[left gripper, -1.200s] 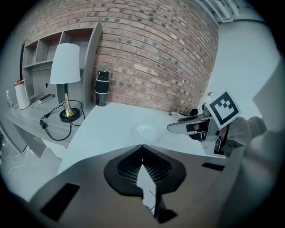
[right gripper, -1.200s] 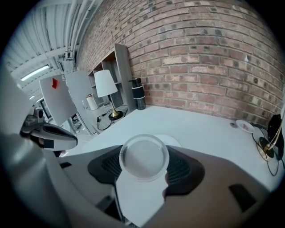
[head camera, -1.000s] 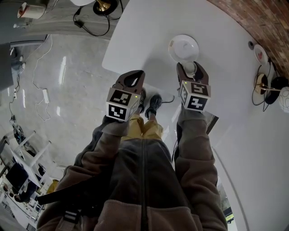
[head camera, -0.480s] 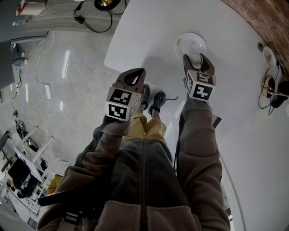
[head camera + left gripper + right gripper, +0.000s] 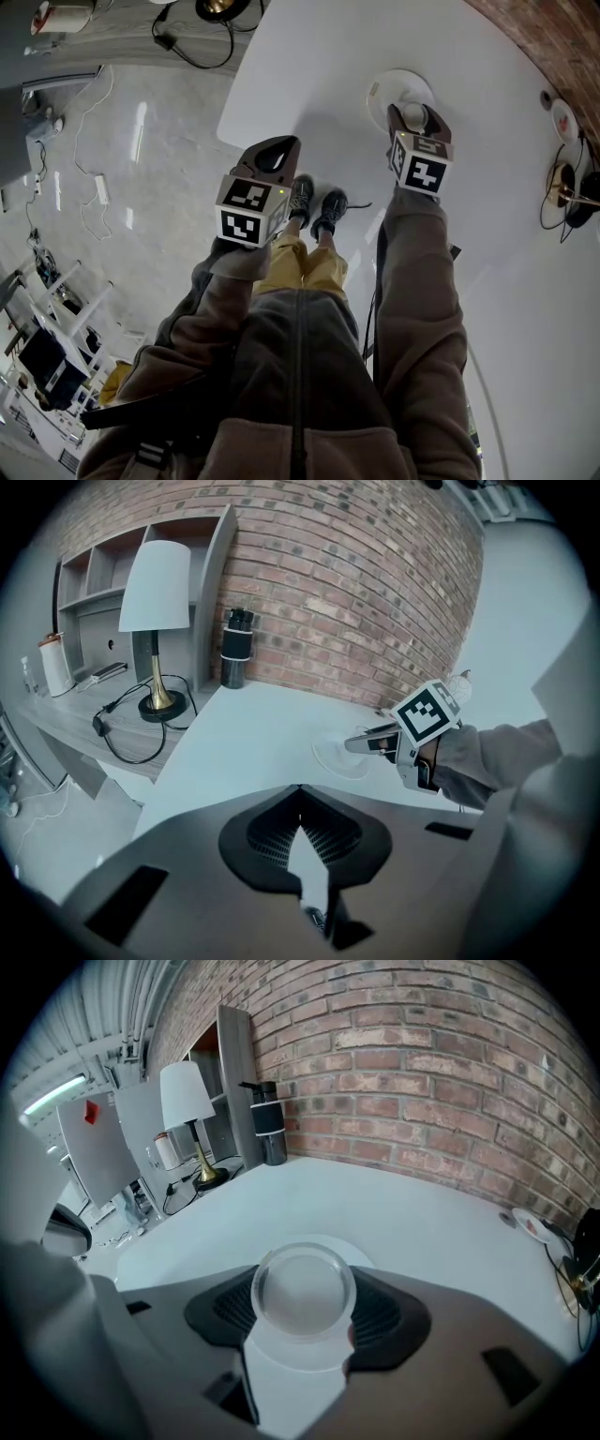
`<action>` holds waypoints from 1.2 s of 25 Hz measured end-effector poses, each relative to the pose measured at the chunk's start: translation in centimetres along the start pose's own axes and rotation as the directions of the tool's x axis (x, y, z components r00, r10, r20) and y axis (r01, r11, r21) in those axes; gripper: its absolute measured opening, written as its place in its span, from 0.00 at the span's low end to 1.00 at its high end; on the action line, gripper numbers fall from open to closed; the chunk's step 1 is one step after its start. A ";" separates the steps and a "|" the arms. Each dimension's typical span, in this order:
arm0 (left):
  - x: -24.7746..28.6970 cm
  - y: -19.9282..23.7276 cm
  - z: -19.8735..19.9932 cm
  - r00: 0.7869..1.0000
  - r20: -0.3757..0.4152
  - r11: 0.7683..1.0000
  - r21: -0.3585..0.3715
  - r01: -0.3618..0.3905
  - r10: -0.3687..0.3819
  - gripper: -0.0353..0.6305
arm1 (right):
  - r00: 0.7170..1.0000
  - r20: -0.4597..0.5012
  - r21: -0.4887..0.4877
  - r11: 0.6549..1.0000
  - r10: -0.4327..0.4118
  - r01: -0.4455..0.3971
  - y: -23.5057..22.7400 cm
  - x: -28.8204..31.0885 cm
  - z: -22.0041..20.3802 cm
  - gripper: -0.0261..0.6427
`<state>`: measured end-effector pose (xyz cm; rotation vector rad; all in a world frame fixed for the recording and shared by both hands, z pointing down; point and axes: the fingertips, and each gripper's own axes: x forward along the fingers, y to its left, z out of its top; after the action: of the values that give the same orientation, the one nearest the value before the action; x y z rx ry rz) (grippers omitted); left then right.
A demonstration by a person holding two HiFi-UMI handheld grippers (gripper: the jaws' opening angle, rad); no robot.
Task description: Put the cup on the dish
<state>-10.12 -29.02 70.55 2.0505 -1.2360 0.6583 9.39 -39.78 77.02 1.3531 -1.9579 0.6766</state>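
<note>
Cup [image 5: 302, 1290] is being gripped by fingers of the right gripper [image 5: 413, 120] over the dish [image 5: 382, 92], at 2 o'clock from the left gripper [image 5: 279, 150], whose fingers are being held closed.

Cup look: the cup [image 5: 303, 1288] is clear, round and empty.
Cup pose: upright, mouth up.
Cup place: gripped at its sides by the right tongs [image 5: 413, 122], over the middle of the dish [image 5: 291, 1358]; whether its base touches cannot be told.
Dish look: white, round, shallow.
Dish place: flat on the white desk [image 5: 309, 66], beneath the cup.
</note>
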 end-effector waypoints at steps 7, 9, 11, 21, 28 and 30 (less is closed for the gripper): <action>-0.4 1.4 0.0 1.000 -0.004 1.000 -0.011 -0.022 0.022 0.06 | 1.000 -0.030 -0.014 1.000 -0.009 0.009 -0.3 0.9 -0.1 0.44; -0.5 1.6 -0.1 1.000 -0.005 1.000 -0.014 -0.026 0.026 0.06 | 0.999 -0.033 -0.019 1.000 -0.007 0.006 -0.2 1.0 0.0 0.44; -0.7 1.8 -0.2 1.000 -0.006 0.999 -0.017 -0.030 0.030 0.06 | 0.999 -0.040 -0.022 1.000 -0.002 0.001 -0.2 1.1 0.1 0.44; -1.3 2.0 -0.1 1.000 0.002 0.999 -0.021 -0.030 0.030 0.06 | 1.000 -0.017 -0.009 1.000 0.015 -0.015 -0.2 1.1 0.2 0.44; -3.0 2.0 0.9 0.999 0.032 1.000 -0.004 -0.023 0.023 0.06 | 0.995 0.096 -0.022 1.000 -0.010 0.013 0.6 -3.5 2.4 0.53; -3.6 1.5 2.1 0.998 0.057 1.000 0.008 -0.017 0.016 0.06 | 0.989 0.144 -0.026 0.999 -0.025 0.029 1.1 -6.1 3.8 0.53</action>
<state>-12.88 -29.04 67.00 2.0808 -1.2856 0.6176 9.00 -38.47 69.85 1.4434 -2.0496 0.5509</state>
